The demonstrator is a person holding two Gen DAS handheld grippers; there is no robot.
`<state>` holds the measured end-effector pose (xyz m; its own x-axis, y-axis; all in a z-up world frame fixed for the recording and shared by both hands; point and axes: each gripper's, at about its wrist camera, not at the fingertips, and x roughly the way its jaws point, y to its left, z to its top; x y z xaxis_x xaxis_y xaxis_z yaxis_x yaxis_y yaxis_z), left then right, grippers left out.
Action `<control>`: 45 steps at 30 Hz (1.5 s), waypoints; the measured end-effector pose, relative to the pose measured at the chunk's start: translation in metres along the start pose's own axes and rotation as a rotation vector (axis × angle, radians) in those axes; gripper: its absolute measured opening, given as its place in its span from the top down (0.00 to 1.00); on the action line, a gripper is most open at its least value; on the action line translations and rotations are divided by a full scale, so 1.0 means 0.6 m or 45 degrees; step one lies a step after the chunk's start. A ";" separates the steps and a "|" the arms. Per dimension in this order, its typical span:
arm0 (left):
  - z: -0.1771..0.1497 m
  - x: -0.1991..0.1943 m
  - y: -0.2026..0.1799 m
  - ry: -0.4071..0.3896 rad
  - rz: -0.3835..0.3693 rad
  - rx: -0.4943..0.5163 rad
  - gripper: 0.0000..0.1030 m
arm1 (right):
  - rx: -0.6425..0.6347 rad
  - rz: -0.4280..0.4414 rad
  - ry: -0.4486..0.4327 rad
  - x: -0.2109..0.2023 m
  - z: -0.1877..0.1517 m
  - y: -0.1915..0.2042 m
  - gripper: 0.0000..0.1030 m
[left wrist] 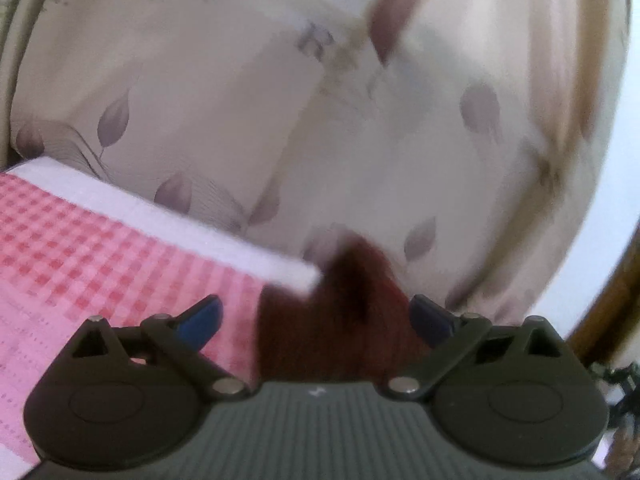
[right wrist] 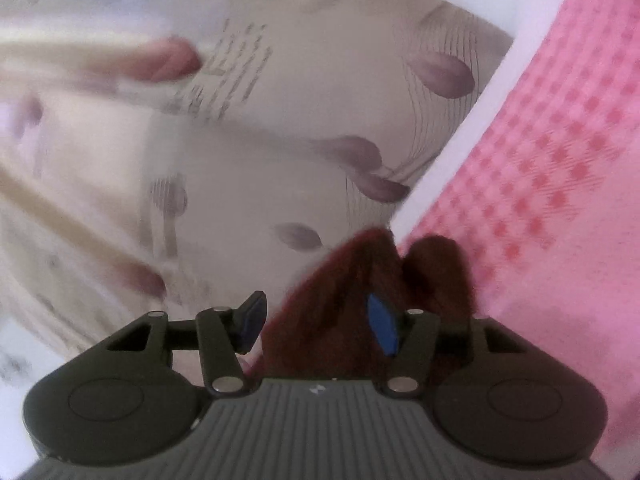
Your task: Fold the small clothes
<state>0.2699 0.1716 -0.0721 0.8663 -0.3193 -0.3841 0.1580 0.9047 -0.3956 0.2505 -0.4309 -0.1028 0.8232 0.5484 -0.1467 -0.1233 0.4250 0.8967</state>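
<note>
A dark red-brown garment is bunched up between the blue-tipped fingers of my left gripper, whose jaws stand wide apart. It lies at the edge of a pink checked cloth. In the right wrist view the same dark red garment rises in peaks between the fingers of my right gripper, whose jaws are also apart. The cloth fills the gap, but the pads do not pinch it. Both views are motion blurred.
A cream curtain with purple leaf prints hangs behind, also in the right wrist view. The pink checked cloth has a white border. A brown wooden edge shows at far right.
</note>
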 end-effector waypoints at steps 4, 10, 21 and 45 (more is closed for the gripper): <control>-0.038 -0.009 0.015 0.116 -0.005 0.031 0.02 | -0.249 -0.116 0.122 -0.051 -0.058 0.019 0.43; -0.082 -0.011 0.024 0.210 -0.076 -0.022 0.08 | -0.521 -0.217 0.260 -0.078 -0.141 0.035 0.43; -0.085 -0.025 0.010 0.235 -0.038 -0.087 0.79 | -0.590 -0.265 0.347 -0.030 -0.174 0.041 0.82; -0.098 -0.058 0.009 0.214 -0.011 -0.111 0.22 | -0.616 -0.273 0.248 -0.072 -0.153 0.051 0.29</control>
<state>0.2128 0.1708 -0.1102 0.7728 -0.3763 -0.5110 0.1173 0.8761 -0.4677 0.1601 -0.3759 -0.1075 0.7458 0.5170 -0.4201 -0.2426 0.7981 0.5515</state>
